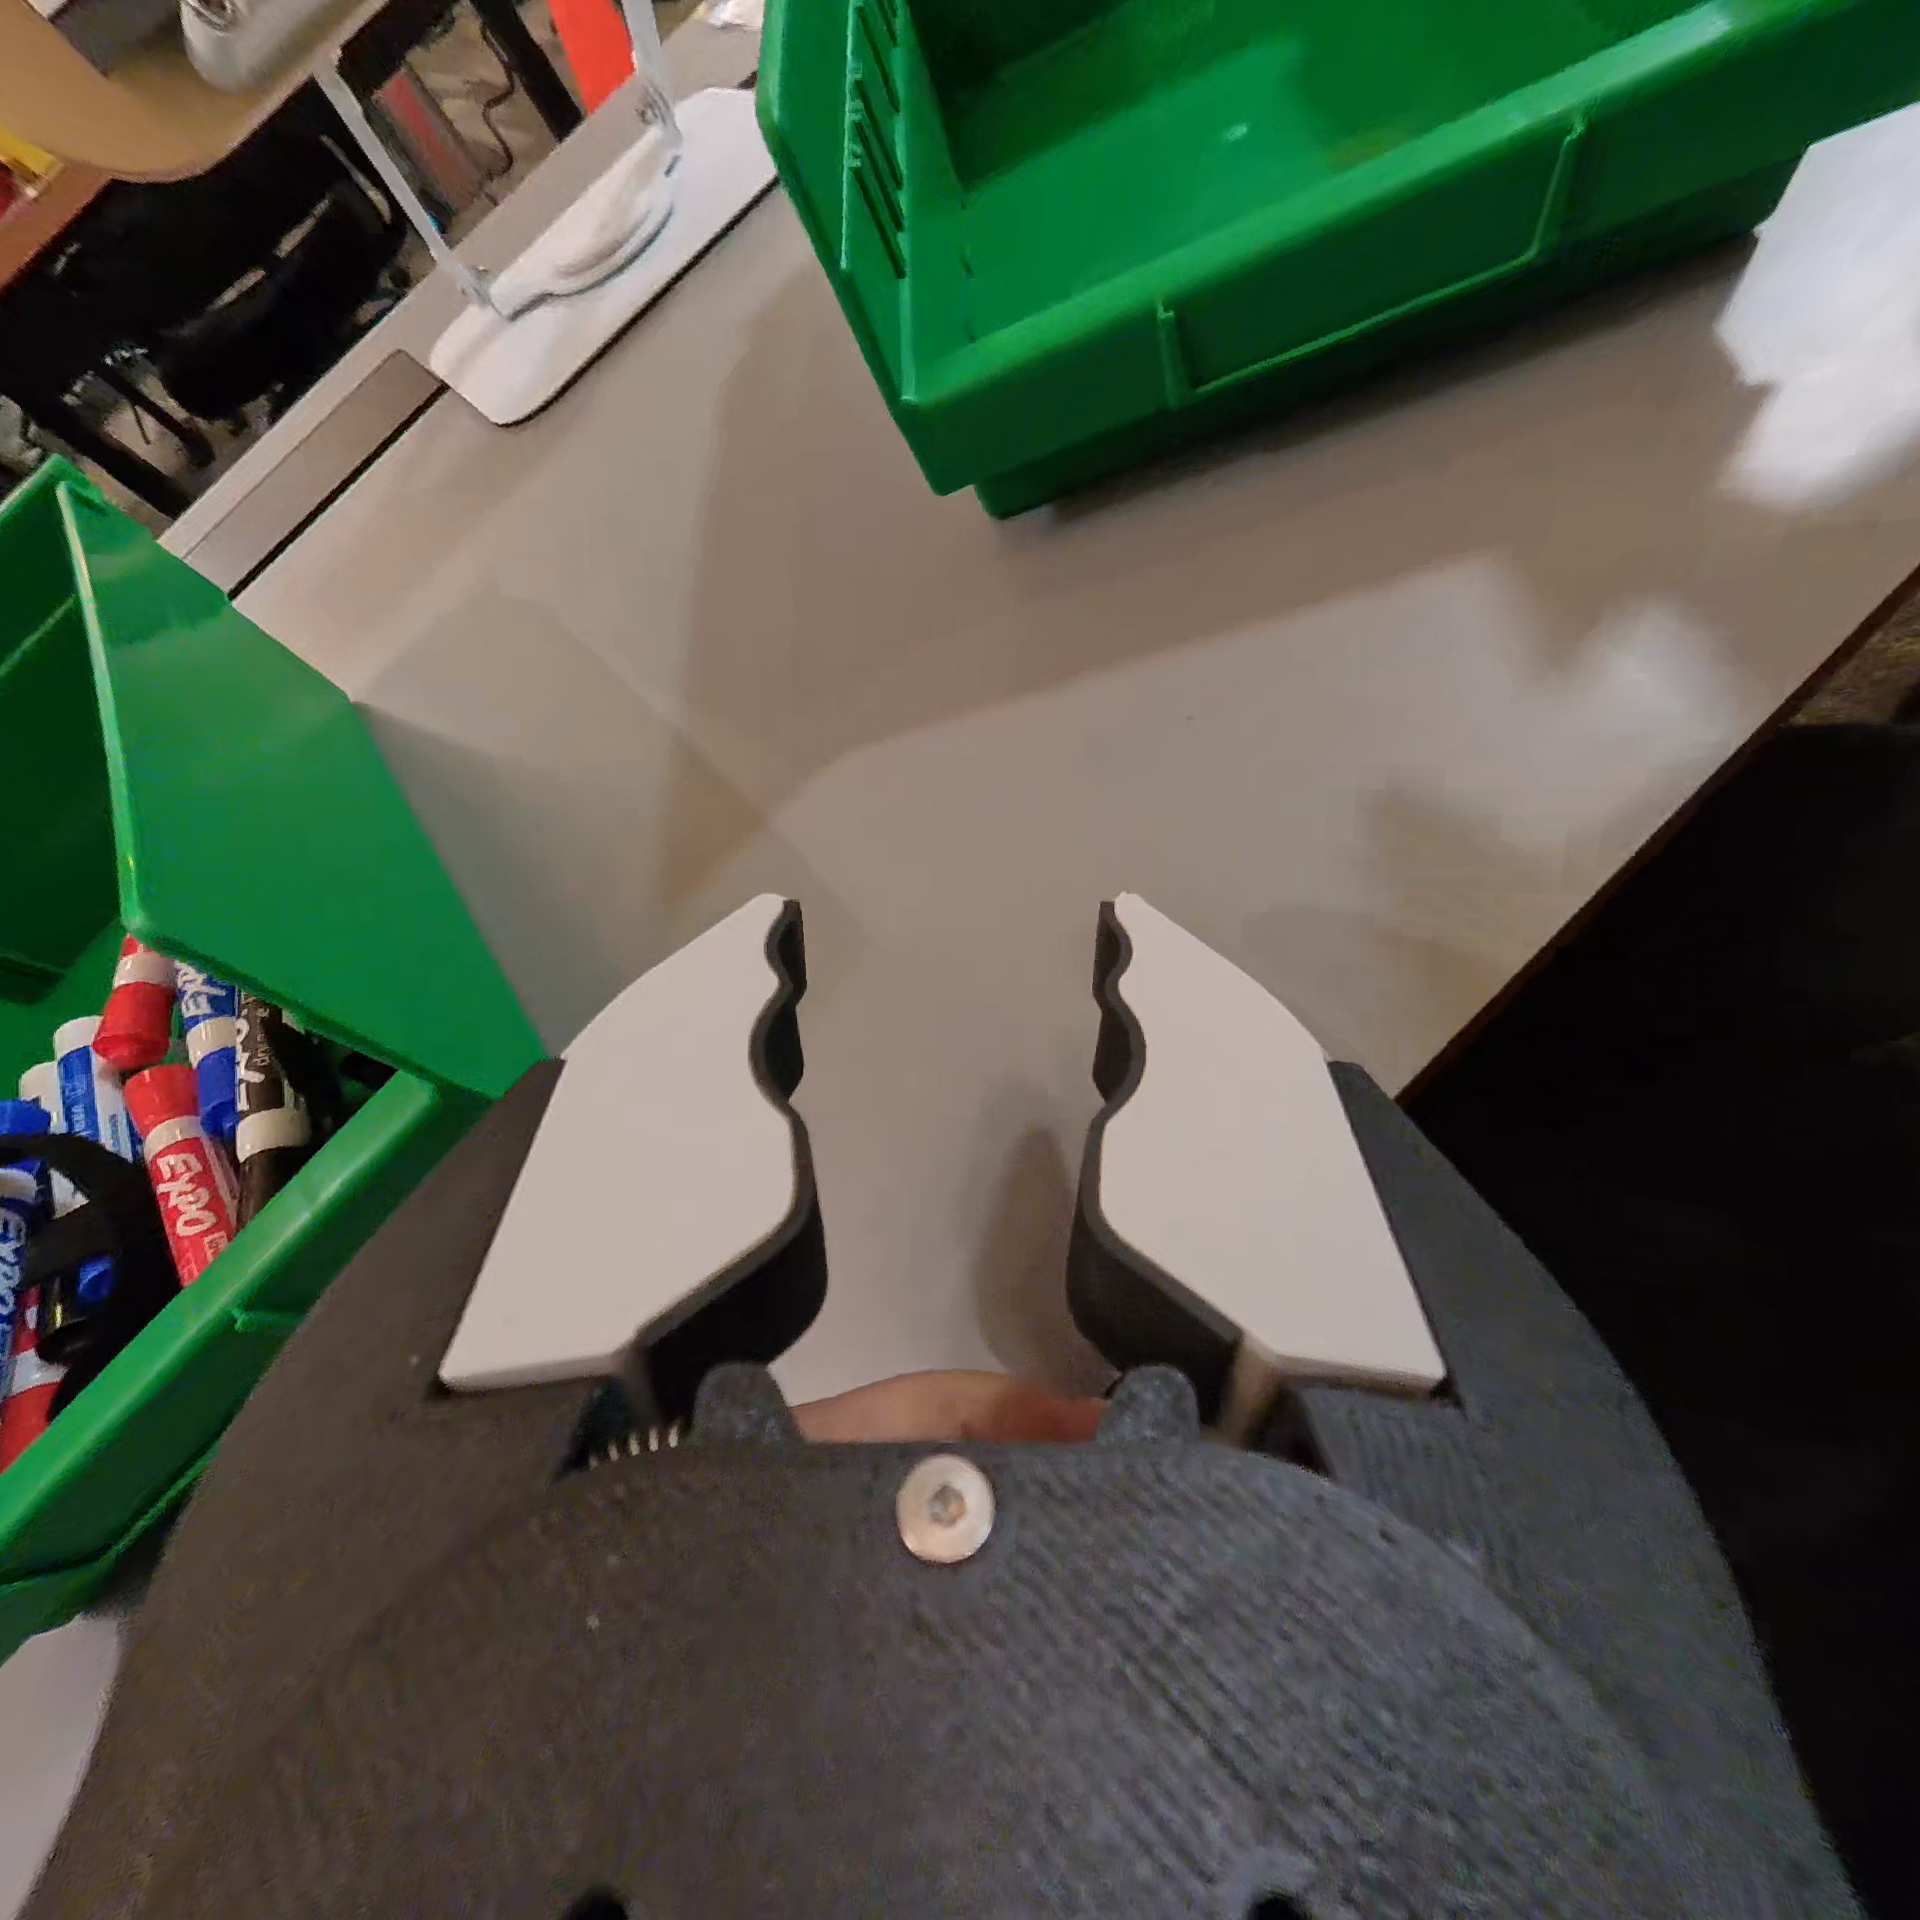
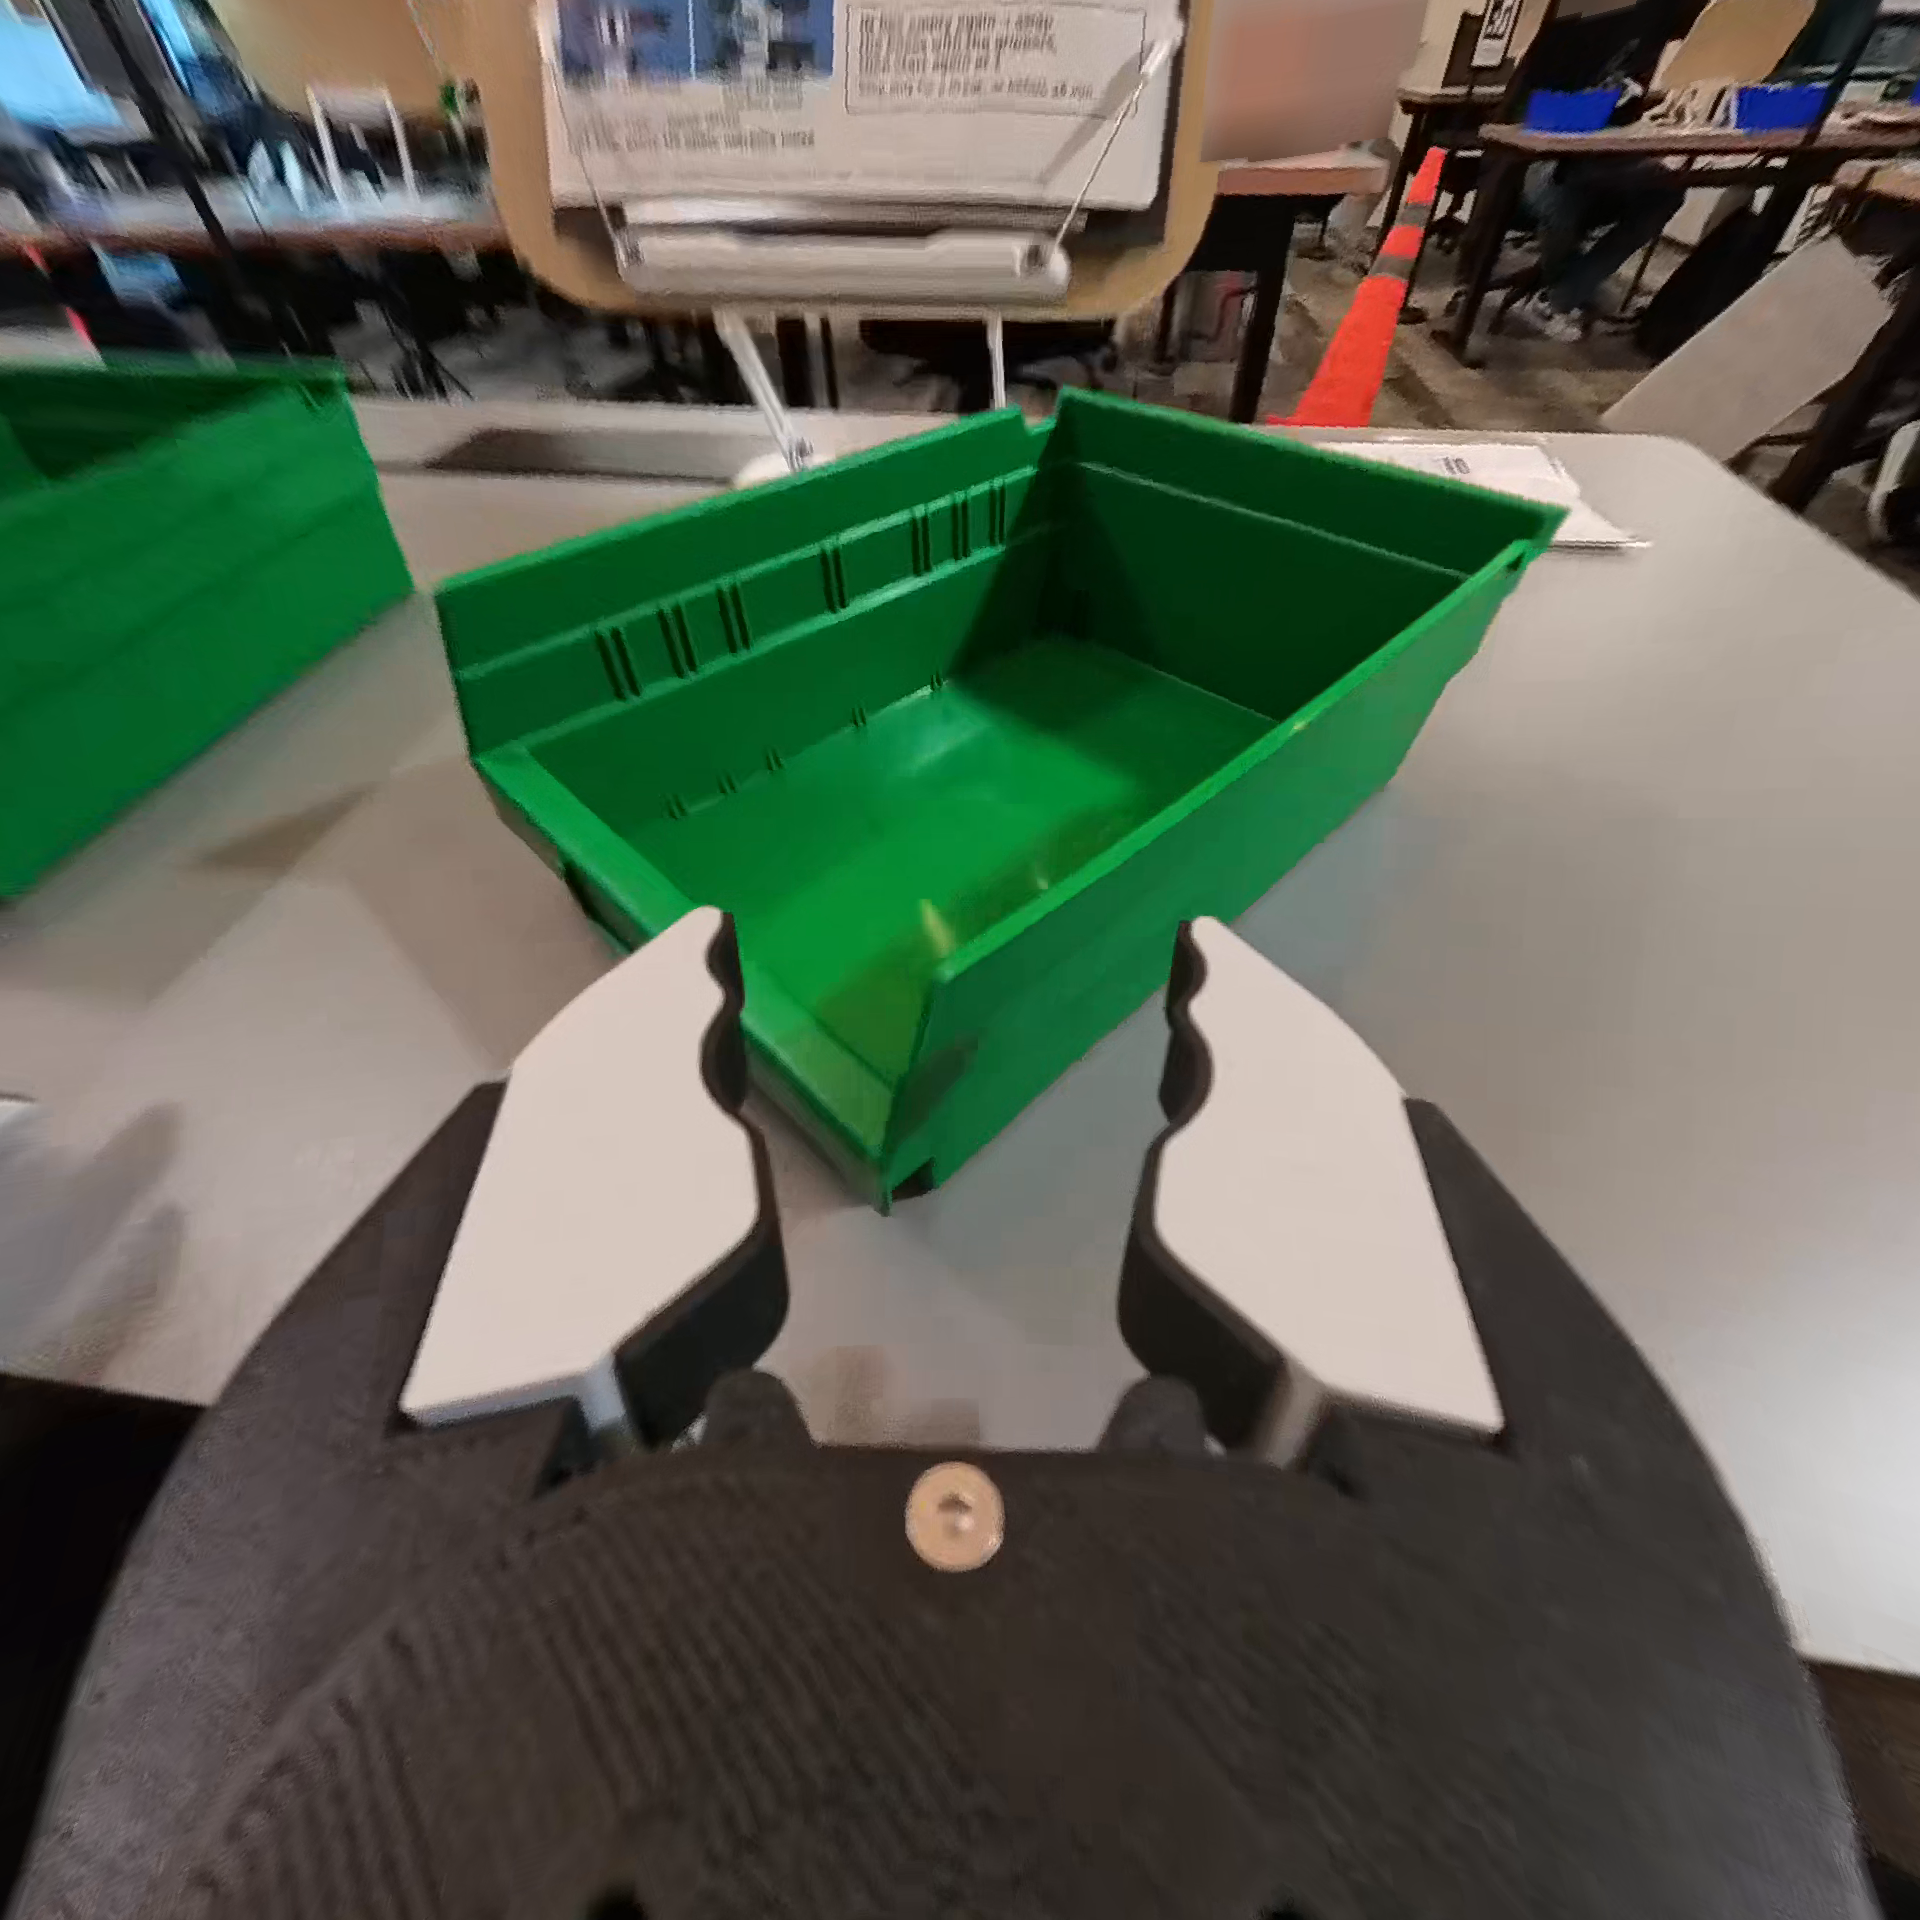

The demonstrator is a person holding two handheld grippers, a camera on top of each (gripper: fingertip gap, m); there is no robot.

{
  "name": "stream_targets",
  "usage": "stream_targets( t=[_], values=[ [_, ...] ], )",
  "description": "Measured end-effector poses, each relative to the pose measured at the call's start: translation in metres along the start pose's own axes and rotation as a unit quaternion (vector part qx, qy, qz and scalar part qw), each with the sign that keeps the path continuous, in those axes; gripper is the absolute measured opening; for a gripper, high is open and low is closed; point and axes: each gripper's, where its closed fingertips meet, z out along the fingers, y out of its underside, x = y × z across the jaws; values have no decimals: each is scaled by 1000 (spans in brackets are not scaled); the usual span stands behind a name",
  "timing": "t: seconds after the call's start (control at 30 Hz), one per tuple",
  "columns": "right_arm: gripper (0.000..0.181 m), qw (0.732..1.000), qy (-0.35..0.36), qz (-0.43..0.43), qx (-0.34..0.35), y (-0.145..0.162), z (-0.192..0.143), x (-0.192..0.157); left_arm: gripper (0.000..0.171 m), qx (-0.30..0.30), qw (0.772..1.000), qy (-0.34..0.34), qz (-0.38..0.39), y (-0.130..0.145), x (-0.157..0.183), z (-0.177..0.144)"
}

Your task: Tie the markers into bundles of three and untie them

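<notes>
My left gripper (image 1: 948, 914) is open and empty above the bare grey table (image 1: 1039, 675). To its left stands a green bin (image 1: 260, 831) holding several red, blue and black markers (image 1: 177, 1143). An empty green bin (image 1: 1195, 312) sits farther off at the upper right. My right gripper (image 2: 954, 935) is open and empty, just in front of the near corner of that empty green bin (image 2: 1039, 644). The other green bin (image 2: 177, 603) shows at the left edge of the right wrist view.
A document stand with a white base plate (image 1: 582, 270) stands at the table's far side; its page holder (image 2: 852, 135) faces me. The table edge (image 1: 1662, 842) runs along the right. A white sheet (image 2: 1486, 488) lies behind the empty bin. An orange cone (image 2: 1361, 322) stands on the floor.
</notes>
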Motion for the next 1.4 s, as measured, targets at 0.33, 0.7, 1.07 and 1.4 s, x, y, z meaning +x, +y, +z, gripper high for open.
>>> stream_targets(
  t=[0.33,0.7,1.07,1.4],
  values=[
    [24,992,113,-19,-56,19,15,108,54,-13,995,27,-94,8,-7,3],
    [8,992,92,57,-66,25,20,217,53,-14,995,47,-87,7,0,5],
    [3,994,71,65,-46,24,27,288,50,-23,993,55,-99,10,2,7],
    [3,992,77,82,-53,22,15,295,50,-22,993,55,-106,10,0,7]
  ],
)
